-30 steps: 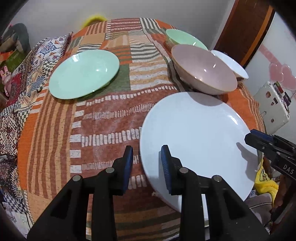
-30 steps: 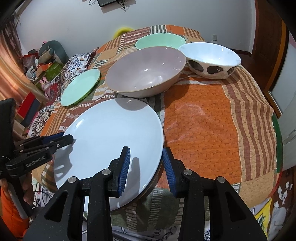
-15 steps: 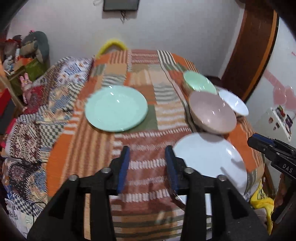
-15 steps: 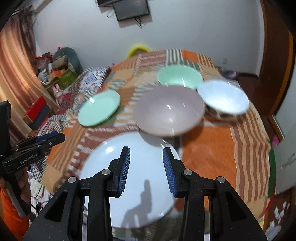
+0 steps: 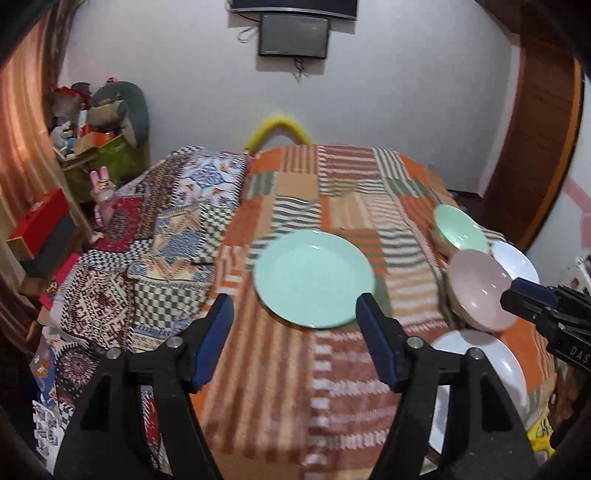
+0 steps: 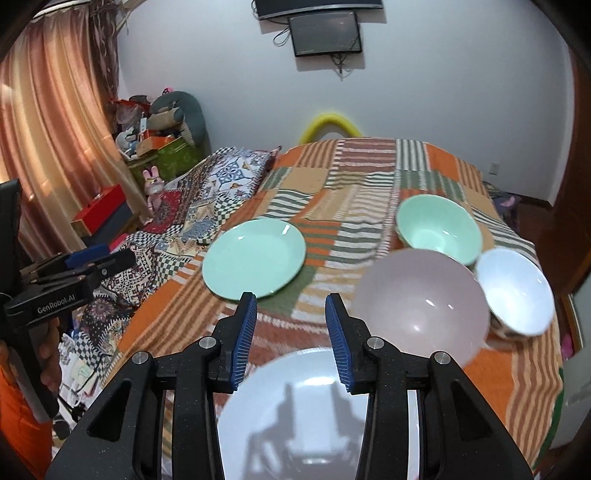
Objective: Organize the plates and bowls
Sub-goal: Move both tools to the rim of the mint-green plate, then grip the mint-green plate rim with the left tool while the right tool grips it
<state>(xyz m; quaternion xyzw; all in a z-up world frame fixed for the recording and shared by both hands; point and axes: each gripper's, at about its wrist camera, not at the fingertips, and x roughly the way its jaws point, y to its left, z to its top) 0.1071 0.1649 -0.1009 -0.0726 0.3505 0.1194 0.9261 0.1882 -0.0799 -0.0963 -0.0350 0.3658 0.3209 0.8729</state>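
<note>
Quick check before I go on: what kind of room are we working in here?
Most likely a bedroom in a home. The dishes lie on a patchwork blanket spread over what looks like a bed, a screen hangs on the wall, stuffed toys pile up in the corner, and curtains cover the left side.

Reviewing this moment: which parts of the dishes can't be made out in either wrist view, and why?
- White plate: near edge hidden by the right gripper and the frame bottom in the right wrist view; the left gripper covers part of it in the left.
- White bowl: outer pattern hidden below its rim.
- Pink bowl: motion-blurred; contact with neighbours unclear.
</note>
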